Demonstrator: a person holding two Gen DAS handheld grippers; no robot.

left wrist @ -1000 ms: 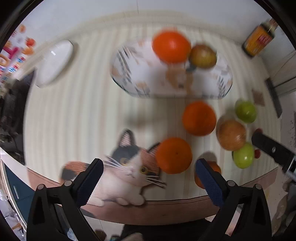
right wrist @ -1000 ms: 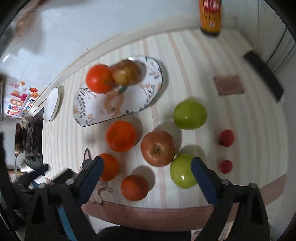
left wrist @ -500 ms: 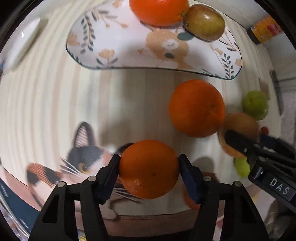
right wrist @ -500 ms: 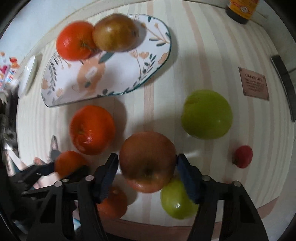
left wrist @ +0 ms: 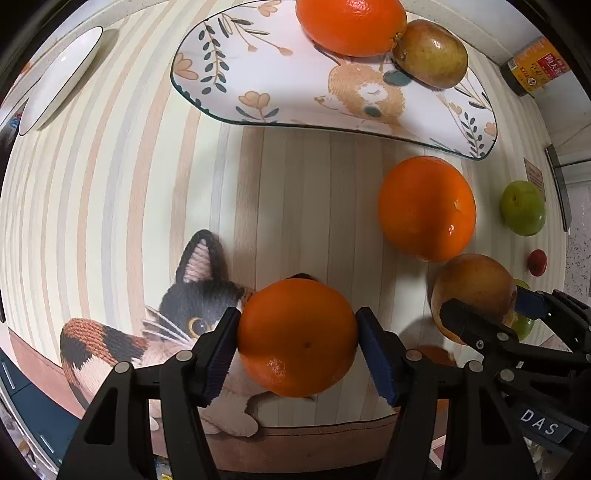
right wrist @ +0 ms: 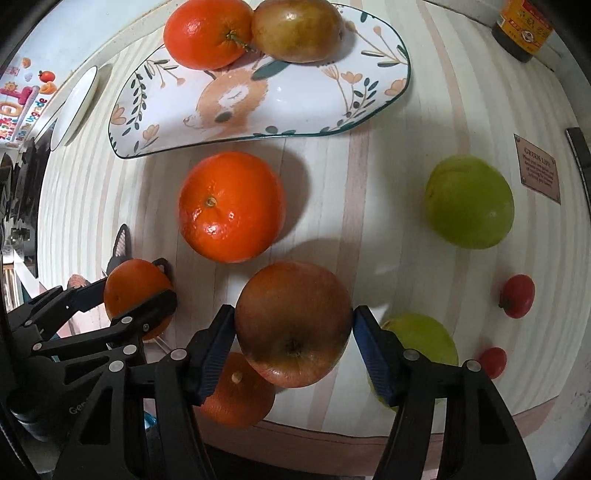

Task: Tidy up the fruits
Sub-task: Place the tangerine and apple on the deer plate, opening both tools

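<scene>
Both hand-held grippers point straight down at the striped counter [left wrist: 110,184], side by side, each w/ a fruit between its blue pads.

Left hand-held gripper [left wrist: 297,341]: black arms w/ ribbed blue pads, pinching a round orange mandarin [left wrist: 297,338]; both pads press on its sides. The mandarin sits over the printed calico-cat picture [left wrist: 184,321] near the counter's front edge. In the right wrist view the same gripper [right wrist: 138,299] shows at lower left, clamped on that mandarin [right wrist: 135,288].

Right hand-held gripper [right wrist: 293,332]: pinching a reddish-brown round apple [right wrist: 293,323], stem dimple facing the camera, pads touching both flanks. From the left wrist view it [left wrist: 480,314] comes in from the right edge, its black fingers lying across that apple [left wrist: 472,288].

Around them: a second loose orange mandarin [right wrist: 231,206] lies between the gripped apple and the oblong white ceramic plate w/ flower and animal print [right wrist: 295,107]. On the plate's far end sit an orange mandarin [right wrist: 207,33] and a brownish-red apple [right wrist: 297,27], touching. A small orange fruit [right wrist: 236,397] lies just below-left of the gripped apple, partly hidden by a pad. A green round apple [right wrist: 469,201] sits well apart to the right; another green apple [right wrist: 421,343] is just beside the right pad. Two small red cherry tomatoes [right wrist: 517,295] lie near the right edge. A dark sauce bottle w/ orange label [right wrist: 524,29] stands at the far corner, a small white round dish [right wrist: 75,107] far left
</scene>
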